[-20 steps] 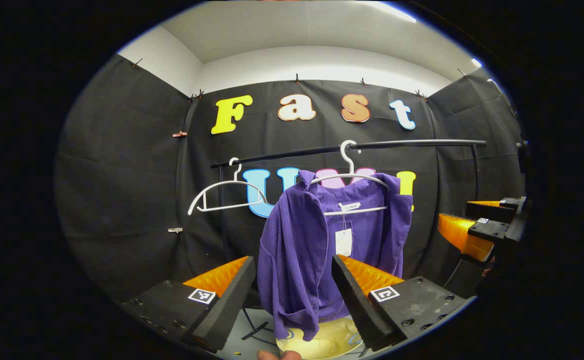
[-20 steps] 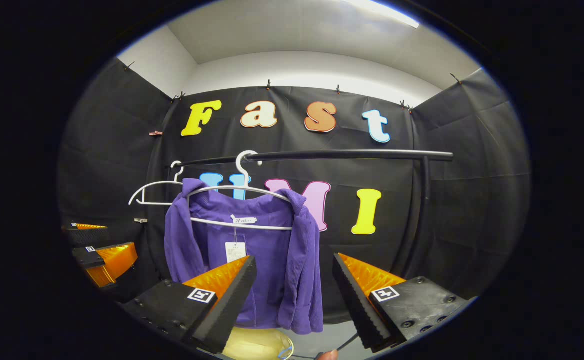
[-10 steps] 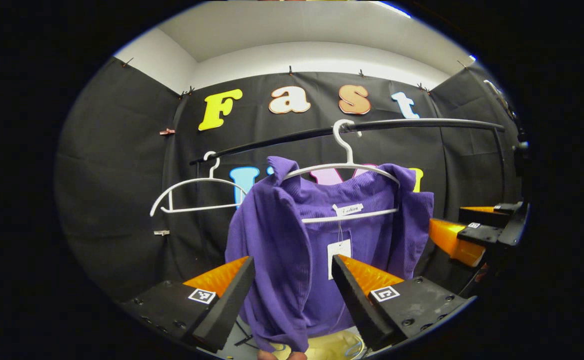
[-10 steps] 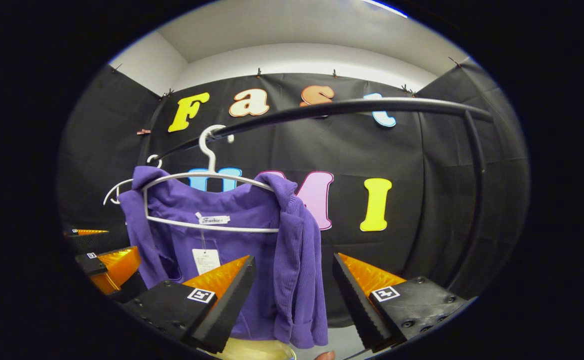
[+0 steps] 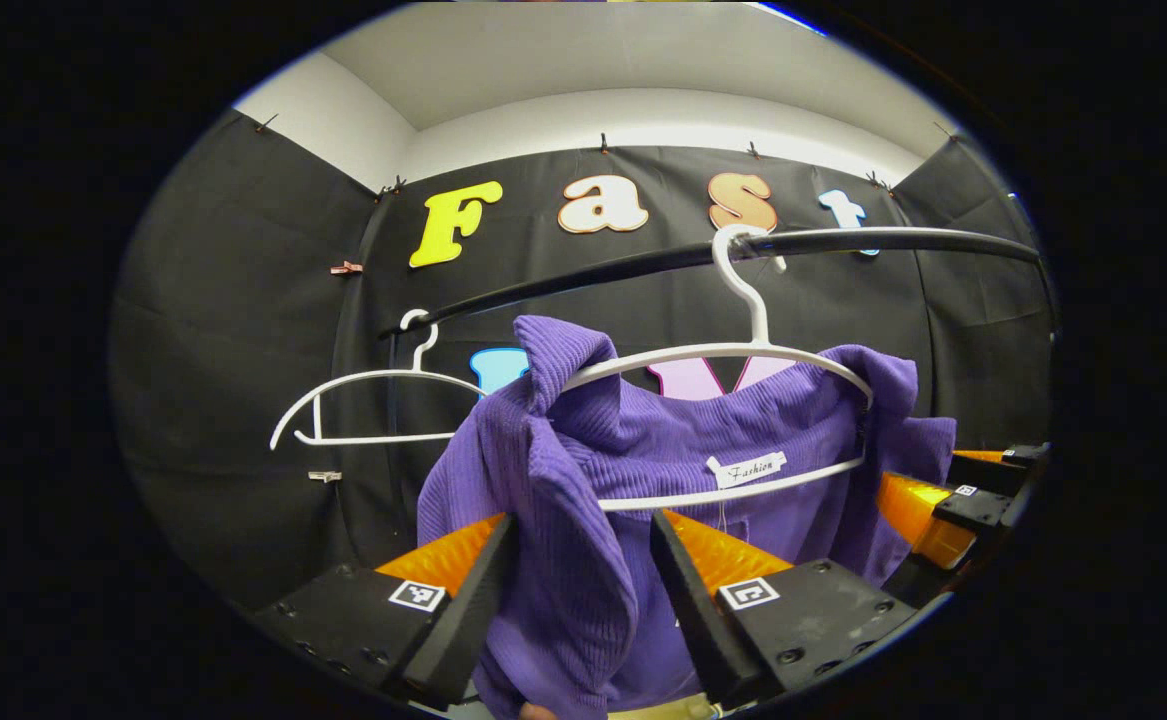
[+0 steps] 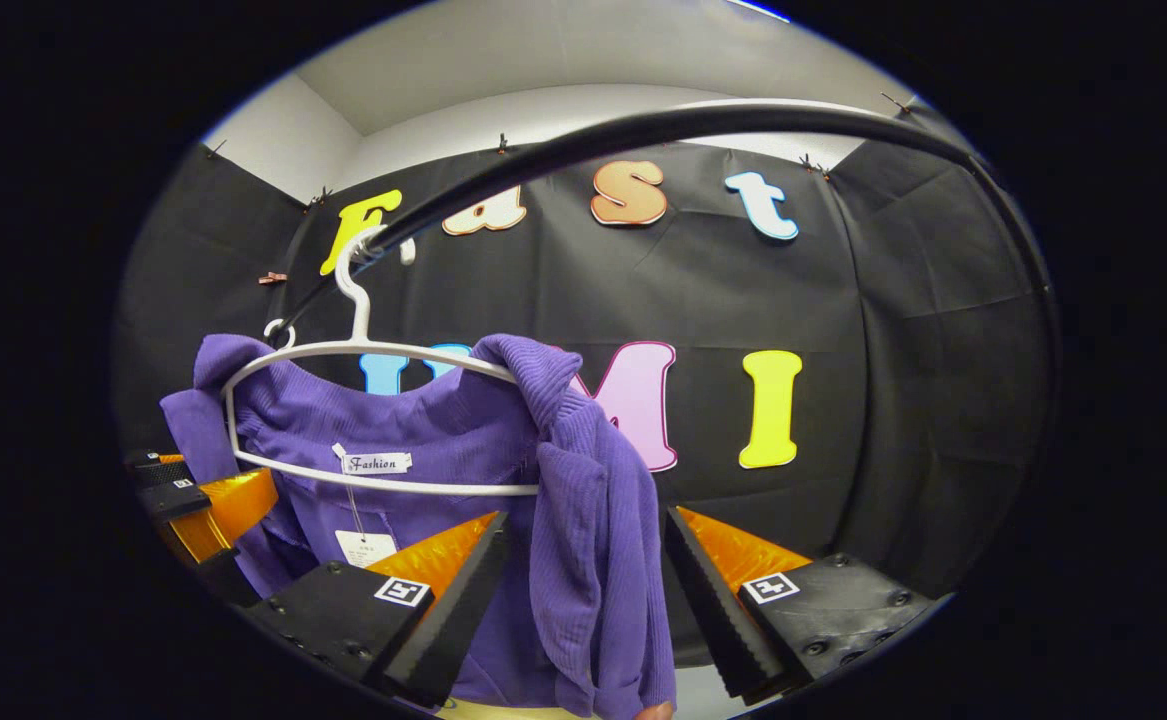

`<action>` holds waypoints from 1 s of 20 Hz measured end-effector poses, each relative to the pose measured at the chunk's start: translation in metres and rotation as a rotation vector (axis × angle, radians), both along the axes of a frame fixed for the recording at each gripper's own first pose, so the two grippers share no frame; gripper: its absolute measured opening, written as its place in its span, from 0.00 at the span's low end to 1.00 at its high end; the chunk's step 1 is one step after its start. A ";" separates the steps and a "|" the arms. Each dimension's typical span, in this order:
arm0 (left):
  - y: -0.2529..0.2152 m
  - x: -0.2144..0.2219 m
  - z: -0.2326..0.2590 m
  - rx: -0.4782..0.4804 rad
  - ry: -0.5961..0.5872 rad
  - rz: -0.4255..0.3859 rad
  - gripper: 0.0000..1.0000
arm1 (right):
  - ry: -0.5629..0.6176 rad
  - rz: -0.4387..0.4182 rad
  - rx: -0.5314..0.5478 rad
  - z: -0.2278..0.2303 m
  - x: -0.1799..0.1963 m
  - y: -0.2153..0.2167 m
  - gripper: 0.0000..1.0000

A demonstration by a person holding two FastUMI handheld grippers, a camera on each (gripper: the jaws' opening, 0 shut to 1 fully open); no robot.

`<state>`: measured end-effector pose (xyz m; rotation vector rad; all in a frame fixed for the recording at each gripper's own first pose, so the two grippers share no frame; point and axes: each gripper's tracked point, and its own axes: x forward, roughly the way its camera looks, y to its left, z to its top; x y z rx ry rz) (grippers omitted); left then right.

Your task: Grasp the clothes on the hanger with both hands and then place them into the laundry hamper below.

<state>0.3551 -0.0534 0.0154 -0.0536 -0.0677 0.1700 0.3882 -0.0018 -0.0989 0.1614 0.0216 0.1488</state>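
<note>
A purple top is hanging on a white hanger from a black rail — black cloth walls all around — and the left hand-held gripper and the right hand-held gripper are both gaping wide around its two front edges.

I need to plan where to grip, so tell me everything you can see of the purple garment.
The purple garment is a ribbed knit top draped on a white hanger that hooks over the black rail. A white neck label and a paper tag hang inside. One shoulder panel falls between the open fingers of the left gripper, the other between those of the right gripper; contact is unclear.
</note>
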 end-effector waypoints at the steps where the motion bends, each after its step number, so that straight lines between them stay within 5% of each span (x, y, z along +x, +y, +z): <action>1: 0.003 -0.002 -0.001 -0.006 0.001 0.015 0.80 | 0.012 0.001 0.011 -0.005 0.009 0.003 0.97; 3: 0.011 0.003 -0.001 -0.023 -0.003 0.018 0.58 | 0.040 0.012 0.040 -0.012 0.015 0.009 0.93; 8: 0.024 -0.002 -0.002 -0.008 0.010 -0.012 0.07 | 0.053 -0.024 0.025 -0.017 0.022 0.002 0.09; 14: 0.058 -0.002 0.016 0.033 0.017 0.011 0.05 | -0.068 -0.224 -0.093 0.025 0.026 -0.052 0.09; 20: 0.086 0.005 0.033 0.006 0.024 0.018 0.05 | -0.037 -0.308 -0.108 0.029 0.046 -0.071 0.09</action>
